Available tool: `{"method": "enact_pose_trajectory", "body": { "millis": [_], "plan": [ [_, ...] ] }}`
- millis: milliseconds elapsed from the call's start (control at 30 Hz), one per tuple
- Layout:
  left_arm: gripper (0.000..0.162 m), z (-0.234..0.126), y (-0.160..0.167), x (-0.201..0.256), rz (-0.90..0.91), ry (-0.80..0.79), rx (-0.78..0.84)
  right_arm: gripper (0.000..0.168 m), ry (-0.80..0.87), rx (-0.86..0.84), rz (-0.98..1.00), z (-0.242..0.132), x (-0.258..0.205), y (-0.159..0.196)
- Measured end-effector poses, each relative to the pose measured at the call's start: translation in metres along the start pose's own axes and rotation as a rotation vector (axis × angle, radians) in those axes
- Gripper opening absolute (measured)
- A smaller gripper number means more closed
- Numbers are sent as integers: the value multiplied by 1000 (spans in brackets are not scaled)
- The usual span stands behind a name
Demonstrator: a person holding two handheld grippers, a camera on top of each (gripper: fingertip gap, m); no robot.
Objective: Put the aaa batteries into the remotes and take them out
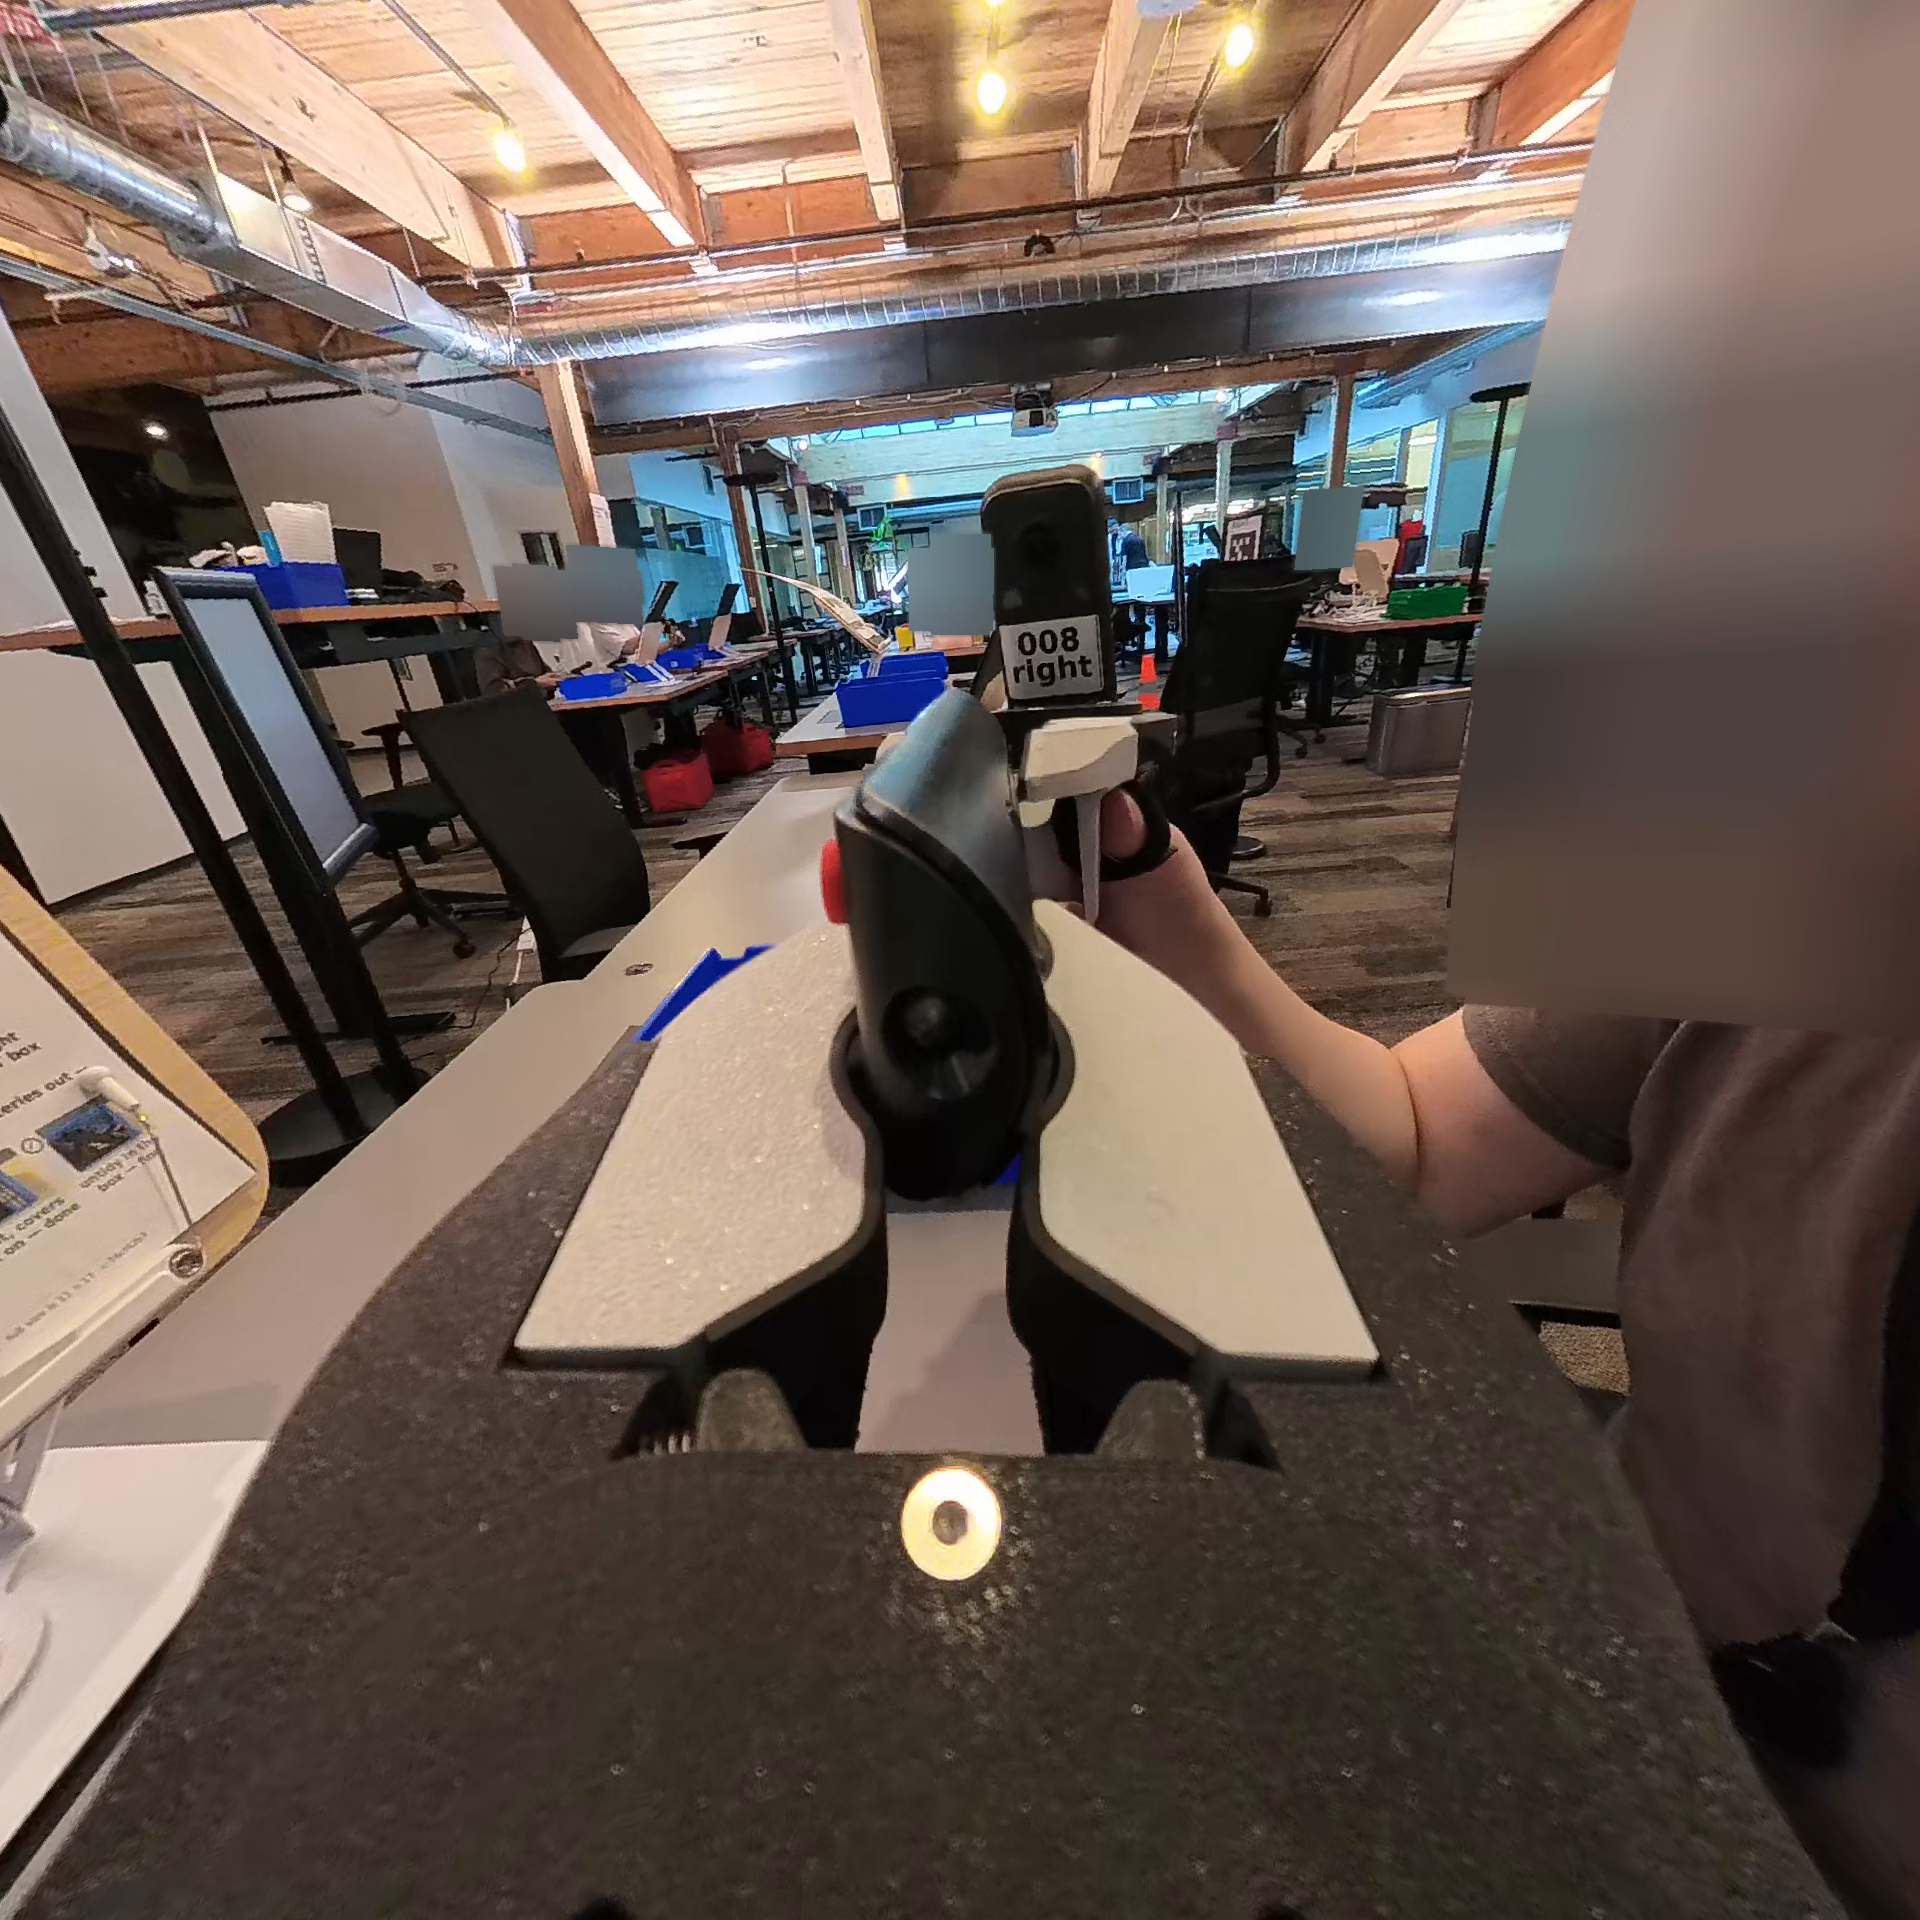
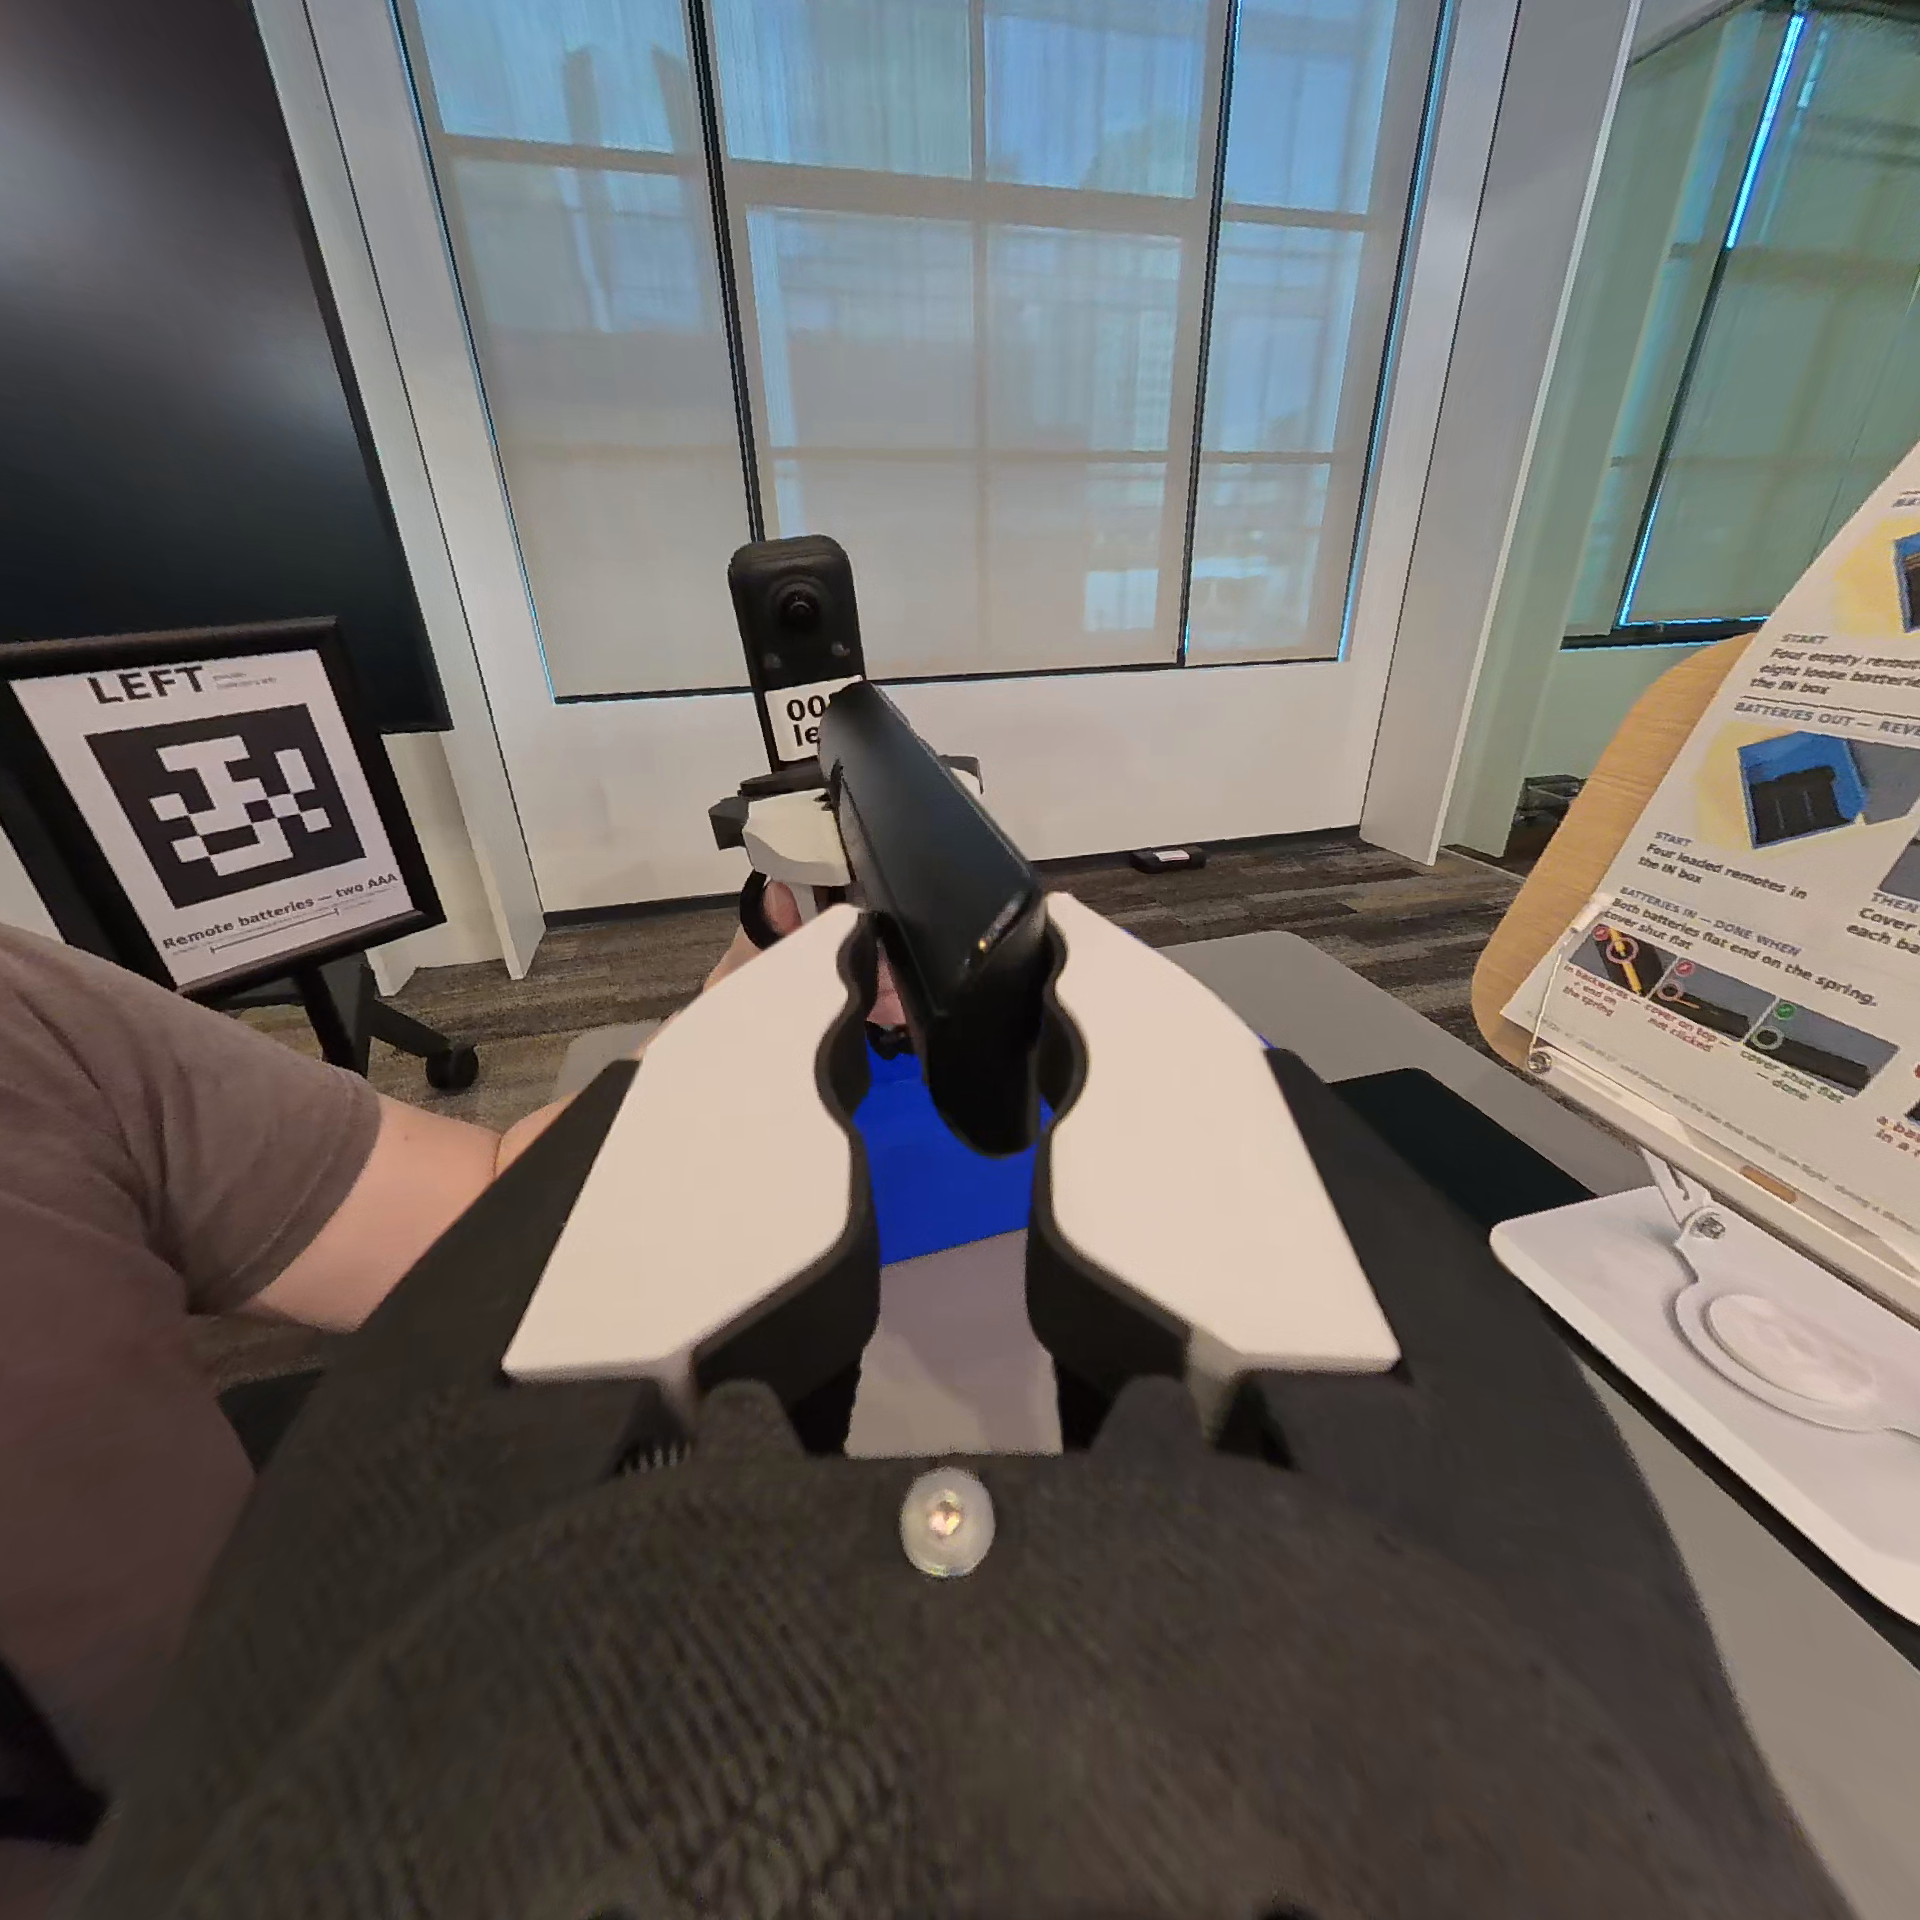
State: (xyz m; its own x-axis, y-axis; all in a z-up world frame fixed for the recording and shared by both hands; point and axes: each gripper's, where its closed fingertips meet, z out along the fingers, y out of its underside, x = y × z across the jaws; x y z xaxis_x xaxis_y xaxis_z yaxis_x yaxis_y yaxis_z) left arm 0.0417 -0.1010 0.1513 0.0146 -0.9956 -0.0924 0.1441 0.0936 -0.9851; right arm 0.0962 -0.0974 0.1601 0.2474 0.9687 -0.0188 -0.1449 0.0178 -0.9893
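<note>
Plastic remote, light, rigid and slick: you have both the left gripper and right gripper clamped on its ends, so squeeze its flat sides gently.

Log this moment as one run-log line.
left gripper: shut on remote | right gripper: shut on same remote | remote: held above blue bin | batteries: not visible
</note>
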Motion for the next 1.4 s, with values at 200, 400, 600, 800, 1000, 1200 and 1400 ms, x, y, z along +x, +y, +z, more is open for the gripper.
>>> {"method": "enact_pose_trajectory", "body": {
  "millis": [200,400,600,800,1000,1200,1400],
  "plan": [
    [22,0,-2,2,6,-4,0,30,-19,30,3,1,-2,-3],
    [22,-2,-5,8,-8,28,-4,27,-118,38,38,1,-14,-4],
    [22,-4,-4,10,7,22,-46,27,-160,7,38,1,-17,0],
    [22,-5,-3,12,-2,32,-68,26,-191,-16,46,1,-20,3],
    [22,-5,1,13,11,26,-104,26,-210,-29,57,-2,-19,5],
    [22,-5,3,16,28,25,-134,26,-242,-32,80,-6,-17,5],
    [23,-1,7,3,-109,-8,-120,27,-230,-6,267,-7,0,7]
  ]
}}
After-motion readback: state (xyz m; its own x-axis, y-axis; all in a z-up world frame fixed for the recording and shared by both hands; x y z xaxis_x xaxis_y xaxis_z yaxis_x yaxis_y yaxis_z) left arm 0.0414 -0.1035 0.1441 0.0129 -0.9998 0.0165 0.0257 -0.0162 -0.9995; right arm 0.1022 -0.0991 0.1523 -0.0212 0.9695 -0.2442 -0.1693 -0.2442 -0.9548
